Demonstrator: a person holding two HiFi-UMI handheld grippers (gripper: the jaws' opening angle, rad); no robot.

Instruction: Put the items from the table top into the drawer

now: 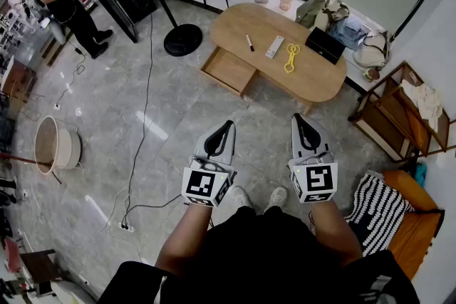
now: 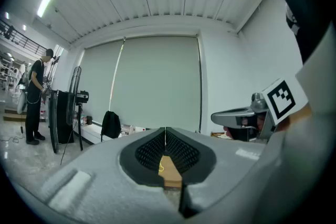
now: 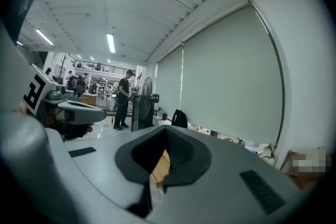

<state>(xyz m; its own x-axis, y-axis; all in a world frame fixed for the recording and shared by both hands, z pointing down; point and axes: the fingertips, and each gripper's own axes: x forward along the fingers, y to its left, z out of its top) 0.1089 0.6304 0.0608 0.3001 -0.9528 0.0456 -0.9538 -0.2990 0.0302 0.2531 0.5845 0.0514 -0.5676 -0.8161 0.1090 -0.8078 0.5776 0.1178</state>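
Grey tiled floor separates the person from the oval desk (image 1: 313, 78) at upper centre, which carries a pen (image 1: 249, 43), a remote (image 1: 274, 46), a yellow tool (image 1: 292, 58) and a black box (image 1: 325, 45). The drawer (image 1: 228, 71) stands open at the desk's lower left. The left gripper (image 1: 229, 124) and right gripper (image 1: 300, 117), at lower centre, have their jaws closed on nothing. Advised: approach first, open the jaws before reaching, and begin with the pen, nearest the drawer.

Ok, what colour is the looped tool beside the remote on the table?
The looped tool is yellow, clearest in the head view.
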